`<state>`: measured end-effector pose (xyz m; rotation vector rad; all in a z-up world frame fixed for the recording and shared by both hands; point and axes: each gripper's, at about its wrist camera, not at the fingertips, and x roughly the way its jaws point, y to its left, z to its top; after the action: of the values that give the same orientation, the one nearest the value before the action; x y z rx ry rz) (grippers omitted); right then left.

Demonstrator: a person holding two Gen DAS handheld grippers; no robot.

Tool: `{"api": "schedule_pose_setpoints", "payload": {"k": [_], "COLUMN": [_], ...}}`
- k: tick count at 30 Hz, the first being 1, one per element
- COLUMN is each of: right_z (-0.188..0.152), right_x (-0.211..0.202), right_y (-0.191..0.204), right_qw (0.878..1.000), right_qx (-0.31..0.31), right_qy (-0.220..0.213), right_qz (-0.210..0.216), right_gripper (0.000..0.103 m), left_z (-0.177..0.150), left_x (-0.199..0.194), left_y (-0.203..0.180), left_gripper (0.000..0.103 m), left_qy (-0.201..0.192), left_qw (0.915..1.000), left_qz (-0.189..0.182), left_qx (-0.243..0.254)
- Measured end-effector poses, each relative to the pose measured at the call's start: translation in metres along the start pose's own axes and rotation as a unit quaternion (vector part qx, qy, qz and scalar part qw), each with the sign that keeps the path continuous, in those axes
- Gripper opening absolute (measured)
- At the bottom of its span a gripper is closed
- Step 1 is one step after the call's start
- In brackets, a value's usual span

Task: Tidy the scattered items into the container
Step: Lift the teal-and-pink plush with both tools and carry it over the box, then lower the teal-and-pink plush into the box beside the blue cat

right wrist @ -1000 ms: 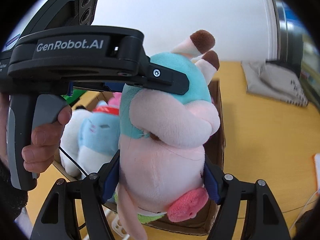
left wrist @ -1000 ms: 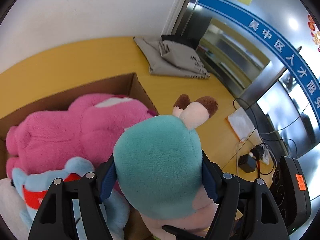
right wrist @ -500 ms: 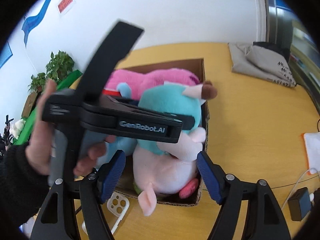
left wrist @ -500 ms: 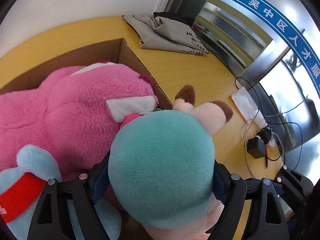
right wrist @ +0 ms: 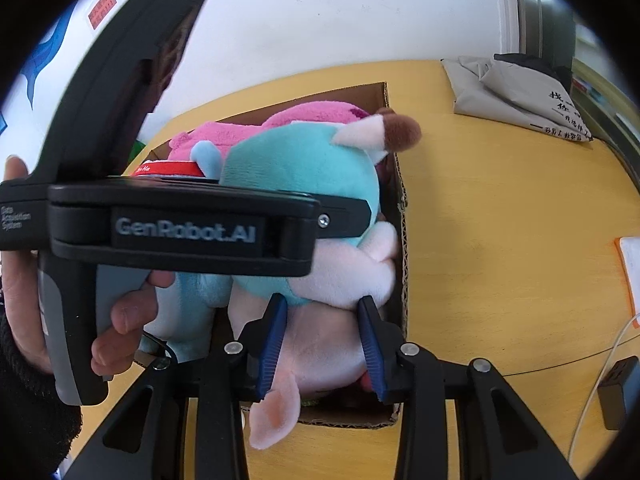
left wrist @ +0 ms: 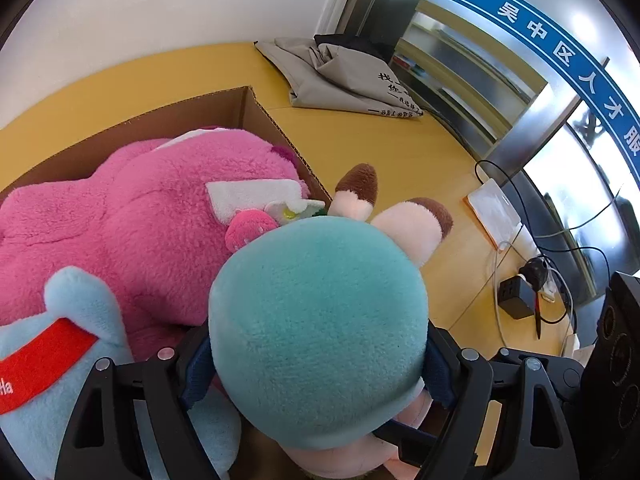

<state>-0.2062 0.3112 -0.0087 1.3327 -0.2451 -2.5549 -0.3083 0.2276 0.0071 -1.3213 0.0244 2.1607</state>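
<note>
A teal and pale pink plush toy [left wrist: 320, 328] with brown-tipped ears sits at the near right corner of the cardboard box [left wrist: 264, 116]. My left gripper [left wrist: 316, 376] is shut on its teal head. In the right wrist view the same plush toy [right wrist: 316, 208] lies in the box [right wrist: 402, 216], and my right gripper [right wrist: 322, 344] is shut on its pink body. A big pink plush bear [left wrist: 132, 232] and a light blue plush [left wrist: 48, 364] with a red band fill the box beside it.
The box stands on a yellow table [left wrist: 400, 152]. A folded grey bag [left wrist: 344, 76] lies at the far side. An orange-edged pad [left wrist: 494, 212], cables and a black charger [left wrist: 516, 300] lie to the right. My left gripper's body [right wrist: 168, 224] crosses the right wrist view.
The plush toy has gone down into the box with my left gripper on its head. My right gripper was open half a second ago and has closed on the pink body.
</note>
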Motion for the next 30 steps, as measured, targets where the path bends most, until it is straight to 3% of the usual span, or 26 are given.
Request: {"api": "schedule_pose_setpoints", "payload": {"k": [8,15,20,22,24,26,28,30], "right_z": [-0.001,-0.002,-0.003,-0.003,-0.003,-0.003,-0.003,-0.002], "right_x": [0.004,0.005,0.003,0.003,0.003,0.002,-0.001,-0.005], "right_y": [-0.002,0.0,0.002,0.002,0.001,0.0,-0.002,-0.003], "right_qw": [1.0,1.0,1.0,1.0,1.0,1.0,1.0,0.999], "right_qx": [0.006,0.015,0.018,0.019,0.022,0.024,0.028,0.03], "right_qy": [0.0,-0.004,-0.004,-0.004,-0.004,-0.005,-0.007,-0.01], "right_qz": [0.017,0.006,0.007,0.007,0.008,0.01,0.012,0.018], "right_gripper": [0.035,0.035,0.035,0.036,0.036,0.037,0.038,0.04], "left_z": [0.001,0.007,0.01,0.013,0.016,0.017,0.016,0.02], "left_x": [0.0,0.009,-0.004,-0.021,-0.04,-0.053,-0.055,-0.04], "left_y": [0.001,0.001,0.014,0.019,0.024,0.024,0.017,0.011], "left_gripper": [0.087,0.089,0.089,0.09,0.098,0.099,0.099,0.098], "left_qy": [0.001,-0.003,-0.027,-0.066,-0.103,-0.12,-0.119,-0.097], "left_qw": [1.0,0.9999,0.9977,0.9955,0.9932,0.992,0.9928,0.9915], "left_qz": [-0.002,-0.016,-0.055,-0.057,-0.034,-0.015,0.014,0.079], "left_qx": [0.007,0.0,-0.03,-0.036,-0.042,-0.035,-0.002,0.036]}}
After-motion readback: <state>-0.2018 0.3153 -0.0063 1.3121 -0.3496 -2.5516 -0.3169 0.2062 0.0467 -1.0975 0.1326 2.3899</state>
